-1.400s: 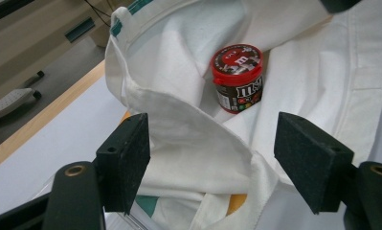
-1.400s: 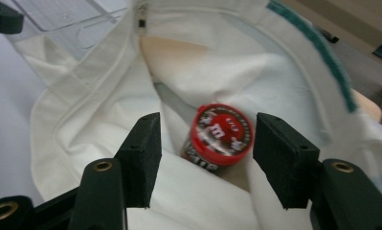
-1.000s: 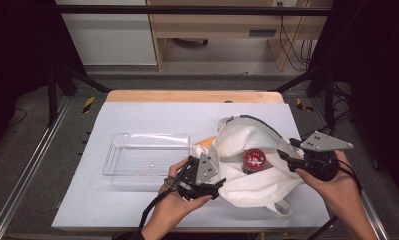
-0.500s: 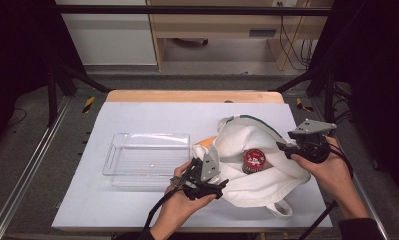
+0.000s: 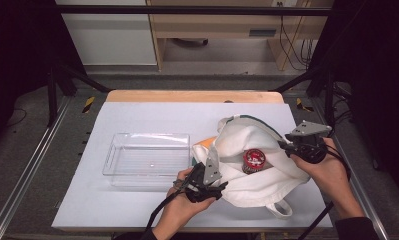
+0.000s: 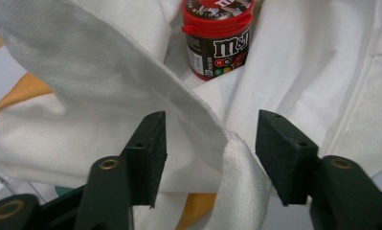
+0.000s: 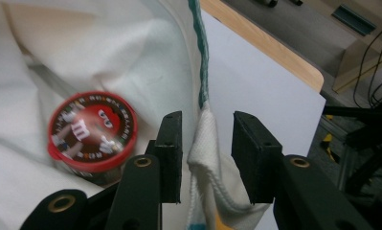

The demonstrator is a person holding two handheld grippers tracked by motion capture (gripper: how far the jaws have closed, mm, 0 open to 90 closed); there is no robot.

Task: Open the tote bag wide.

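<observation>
Both grippers (image 5: 222, 184) (image 5: 283, 145), jaws just closing, straddle woven white bag (image 5: 259, 182) hems untouched, round red-lidded can (image 5: 254, 160) inside.

Probably lab: framed rig (image 5: 37, 165), cables (image 5: 287, 40)

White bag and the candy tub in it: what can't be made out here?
- white bag: contents under the M&M's tub are hidden by cloth folds, high view.
- Tub's base: buried in cloth, left gripper view.
- Tub's lid print: blurred, right gripper view.
- orange item: mostly covered by the bag.
</observation>
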